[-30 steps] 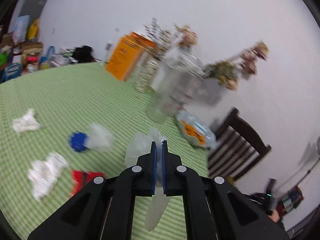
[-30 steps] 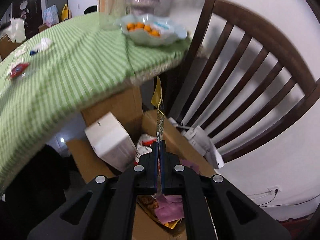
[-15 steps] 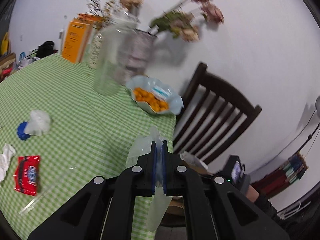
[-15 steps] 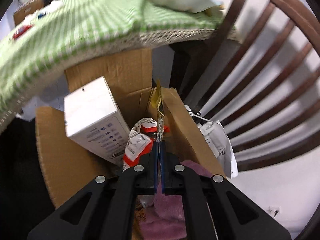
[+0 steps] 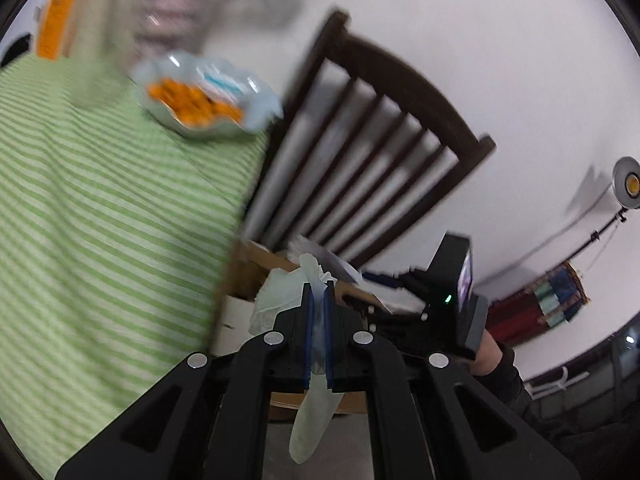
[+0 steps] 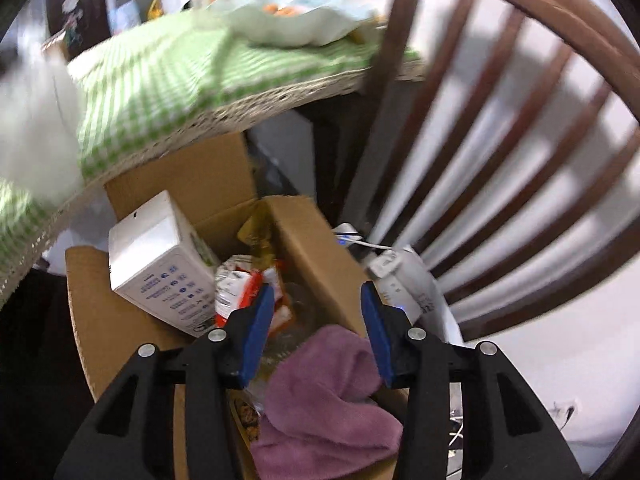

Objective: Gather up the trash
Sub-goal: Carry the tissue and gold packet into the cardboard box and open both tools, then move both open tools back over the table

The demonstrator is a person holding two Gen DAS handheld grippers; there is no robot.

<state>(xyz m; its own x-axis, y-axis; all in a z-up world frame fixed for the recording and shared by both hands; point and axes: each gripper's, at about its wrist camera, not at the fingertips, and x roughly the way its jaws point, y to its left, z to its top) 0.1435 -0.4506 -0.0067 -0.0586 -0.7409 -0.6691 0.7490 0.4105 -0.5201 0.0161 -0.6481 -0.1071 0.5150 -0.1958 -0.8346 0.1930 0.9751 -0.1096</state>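
1. My left gripper (image 5: 316, 292) is clamped on a pale, see-through plastic glove (image 5: 280, 300); one limp end hangs below the pads, the crumpled rest bunches above them.
2. Just beyond the glove lies the cardboard box (image 5: 256, 260), beside the edge of the table with the green checked cloth (image 5: 100, 220).
3. My right gripper (image 6: 318, 292) hangs over the same box (image 6: 316, 248); its jaws are opening, blue pads apart, with nothing held between them.
4. Inside the box: a white carton (image 6: 160, 264) leaning at the left, a red-and-white wrapper (image 6: 240, 284), a yellow wrapper (image 6: 254, 234) against the far corner, and a purple cloth (image 6: 320, 392) nearest the gripper.
5. The table edge overhangs the box on its left side; the dark wooden chair (image 6: 500, 120) stands close on its right, its slats rising behind the box.
6. A white device with a cable (image 6: 396, 272) lies between box and chair.
7. On the table near its corner, a bowl of orange food (image 5: 200, 100), blurred.
8. My right hand's gripper body (image 5: 448, 304) shows in the left view, over the box.
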